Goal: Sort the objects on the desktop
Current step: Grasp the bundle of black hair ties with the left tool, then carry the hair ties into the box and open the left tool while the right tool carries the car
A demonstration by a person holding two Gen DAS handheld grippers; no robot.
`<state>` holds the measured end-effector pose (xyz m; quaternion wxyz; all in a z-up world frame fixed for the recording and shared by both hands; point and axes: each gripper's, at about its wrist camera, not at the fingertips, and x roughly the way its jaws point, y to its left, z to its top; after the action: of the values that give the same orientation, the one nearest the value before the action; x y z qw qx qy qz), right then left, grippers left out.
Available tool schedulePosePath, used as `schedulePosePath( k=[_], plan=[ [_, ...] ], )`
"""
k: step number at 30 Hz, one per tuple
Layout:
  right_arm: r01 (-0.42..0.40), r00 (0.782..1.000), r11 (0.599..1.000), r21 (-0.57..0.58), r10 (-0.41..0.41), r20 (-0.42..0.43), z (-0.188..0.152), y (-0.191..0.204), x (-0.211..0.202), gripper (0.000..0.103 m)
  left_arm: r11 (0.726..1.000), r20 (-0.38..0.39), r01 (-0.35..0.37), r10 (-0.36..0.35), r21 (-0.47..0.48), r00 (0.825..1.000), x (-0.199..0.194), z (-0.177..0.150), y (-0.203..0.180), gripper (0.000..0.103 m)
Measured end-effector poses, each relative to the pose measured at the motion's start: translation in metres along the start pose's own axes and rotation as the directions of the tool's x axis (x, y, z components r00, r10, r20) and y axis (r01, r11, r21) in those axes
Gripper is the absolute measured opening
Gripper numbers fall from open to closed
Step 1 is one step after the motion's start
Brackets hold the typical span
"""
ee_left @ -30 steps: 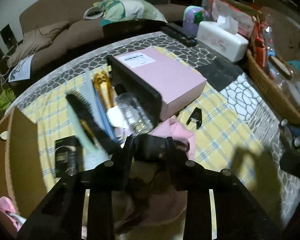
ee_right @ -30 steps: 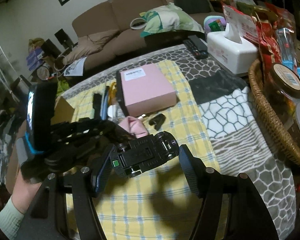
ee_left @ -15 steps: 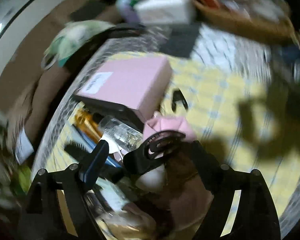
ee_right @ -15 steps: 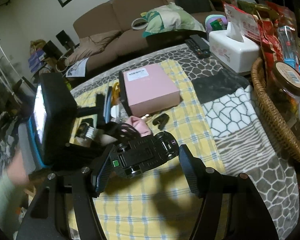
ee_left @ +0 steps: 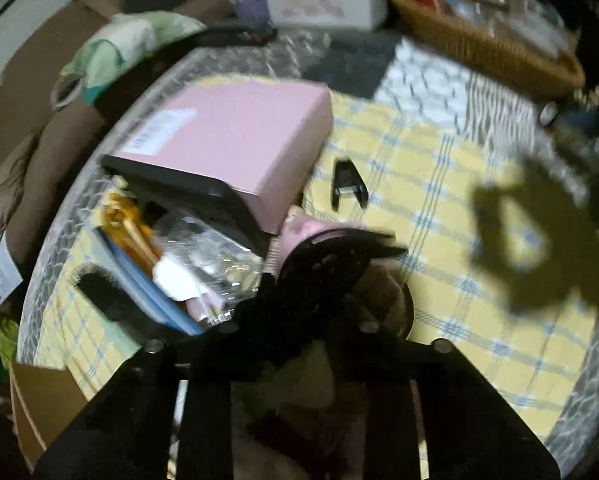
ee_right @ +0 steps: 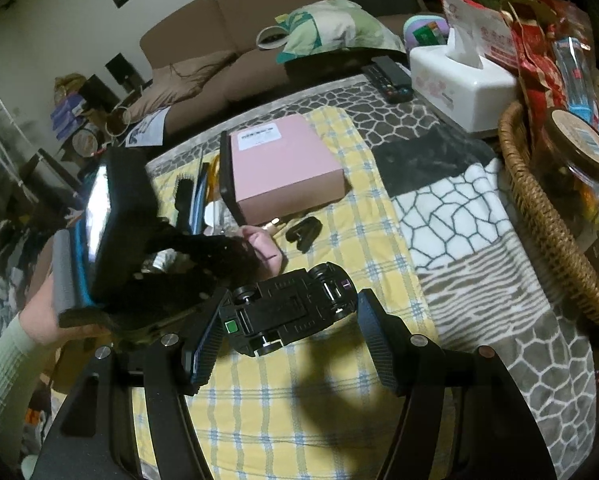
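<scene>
My right gripper is shut on a black toy car, held upside down above the yellow checked cloth. My left gripper is shut on a black hair claw clip, over a pink soft item; it also shows in the right wrist view. A pink box lies behind. Left of it lie a clear plastic bottle, a black comb and orange pens. A small black clip lies on the cloth.
A white tissue box, remote controls and a wicker basket of snacks stand at the right. A cardboard box sits at the left table edge. A brown sofa runs behind the table.
My left gripper opened, swung quickly and is now shut on the hair claw clip, with the view blurred. My right gripper has kept the toy car nearly still.
</scene>
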<state>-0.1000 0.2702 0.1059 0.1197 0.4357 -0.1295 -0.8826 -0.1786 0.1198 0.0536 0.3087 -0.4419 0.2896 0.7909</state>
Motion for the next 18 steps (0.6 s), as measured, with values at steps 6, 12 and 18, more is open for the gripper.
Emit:
schedulePosePath(
  k=[6, 12, 18],
  plan=[
    [-0.034, 0.997, 0.998, -0.048, 0.037, 0.065, 0.004, 0.028, -0.016, 0.066, 0.986, 0.133, 0.051, -0.03, -0.158, 0.991, -0.076, -0.024, 0.022, 0.019],
    [-0.108, 0.984, 0.984, -0.143, 0.126, 0.125, 0.003, 0.085, -0.033, 0.066, 0.939, 0.245, 0.126, -0.046, -0.319, 0.968, -0.165, -0.067, 0.042, 0.019],
    [-0.198, 0.962, 0.938, -0.283, 0.241, 0.127, -0.007, 0.17, -0.04, 0.066, 0.866, 0.28, 0.103, 0.043, -0.489, 0.959, -0.232, -0.149, 0.077, 0.019]
  ],
)
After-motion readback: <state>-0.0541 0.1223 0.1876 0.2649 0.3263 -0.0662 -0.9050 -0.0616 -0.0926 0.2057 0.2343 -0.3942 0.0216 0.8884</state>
